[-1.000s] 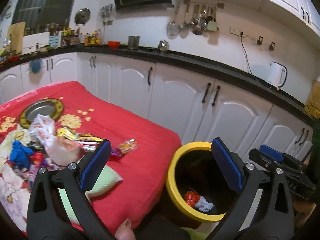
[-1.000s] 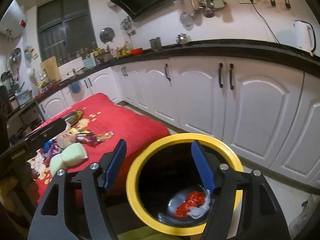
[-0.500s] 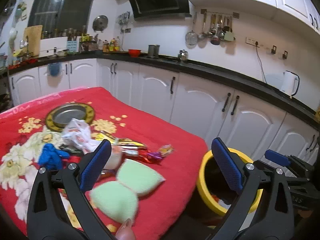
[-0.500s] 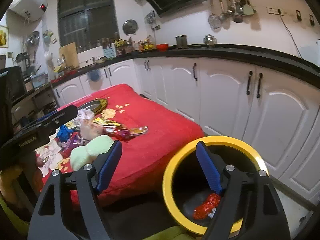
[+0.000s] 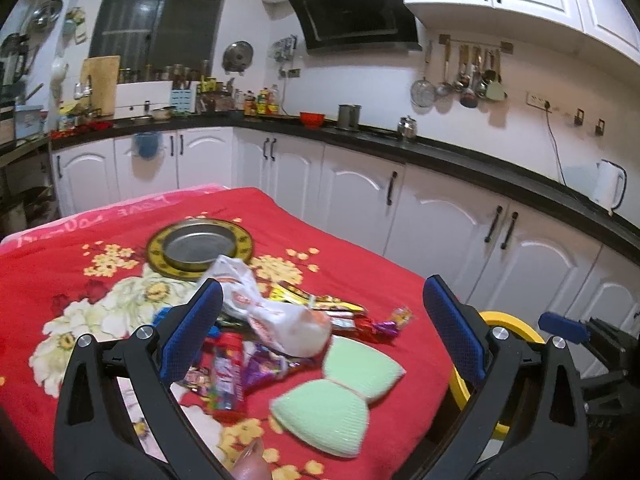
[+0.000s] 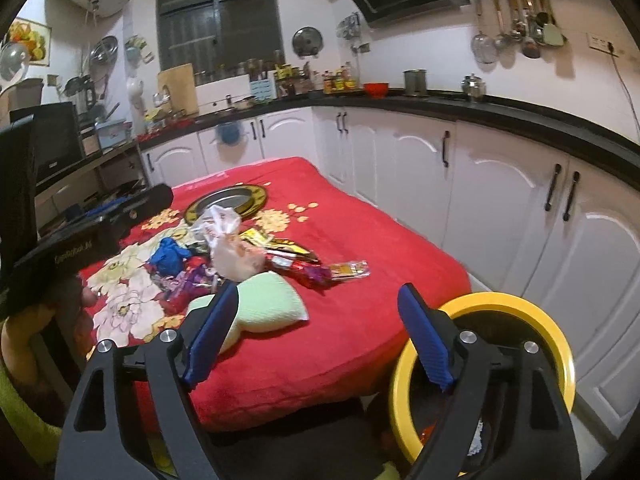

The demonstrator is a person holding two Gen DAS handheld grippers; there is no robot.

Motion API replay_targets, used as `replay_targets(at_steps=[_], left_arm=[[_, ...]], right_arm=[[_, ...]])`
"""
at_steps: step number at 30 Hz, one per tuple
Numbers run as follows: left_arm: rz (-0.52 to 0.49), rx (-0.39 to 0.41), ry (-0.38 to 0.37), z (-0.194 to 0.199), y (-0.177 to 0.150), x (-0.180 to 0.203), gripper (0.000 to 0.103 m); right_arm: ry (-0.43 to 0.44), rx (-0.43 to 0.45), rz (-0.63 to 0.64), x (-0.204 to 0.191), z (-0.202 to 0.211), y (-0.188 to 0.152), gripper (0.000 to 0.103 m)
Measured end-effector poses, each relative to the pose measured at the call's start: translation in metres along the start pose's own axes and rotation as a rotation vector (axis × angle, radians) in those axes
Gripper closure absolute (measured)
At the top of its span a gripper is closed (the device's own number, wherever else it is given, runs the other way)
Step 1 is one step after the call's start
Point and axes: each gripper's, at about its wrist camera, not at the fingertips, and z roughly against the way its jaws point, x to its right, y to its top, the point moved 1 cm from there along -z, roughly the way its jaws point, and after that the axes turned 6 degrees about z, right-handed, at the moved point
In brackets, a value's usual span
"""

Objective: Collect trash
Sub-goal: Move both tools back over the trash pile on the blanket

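Note:
A heap of trash lies on the red flowered cloth [image 5: 344, 268]: a crumpled white plastic bag [image 5: 280, 320], shiny snack wrappers [image 5: 232, 372], a blue scrap [image 6: 170, 254] and a pale green double pad [image 5: 344, 388]. My left gripper [image 5: 320, 328] hovers over the heap, jaws wide and empty. My right gripper [image 6: 320, 336] is near the table's front edge, jaws opening with nothing between them. The yellow-rimmed bin [image 6: 516, 308] stands on the floor at the right of the table, some red and white trash inside it.
A round metal dish with a gold rim [image 5: 200, 246] sits further back on the cloth. White cabinets [image 5: 440, 216] under a black counter run behind and to the right. A fingertip [image 5: 250, 468] shows at the lower edge of the left wrist view.
Both grippers swung left from above the bin toward the table; the trash heap now lies ahead of them. The right gripper's jaws spread wider.

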Motion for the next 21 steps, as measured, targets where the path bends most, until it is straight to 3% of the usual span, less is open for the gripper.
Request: replay_targets(at_steps=[15, 21], left_arm=[[0.105, 0.030, 0.142, -0.010, 0.018, -0.068, 0.011], [0.149, -0.010, 0.202, -0.026, 0.016, -0.102, 0.011]], right_arm=[[0.085, -0.134, -0.020, -0.035, -0.060, 0.005, 0.020], [0.070, -0.224, -0.065, -0.043, -0.097, -0.003, 0.018]])
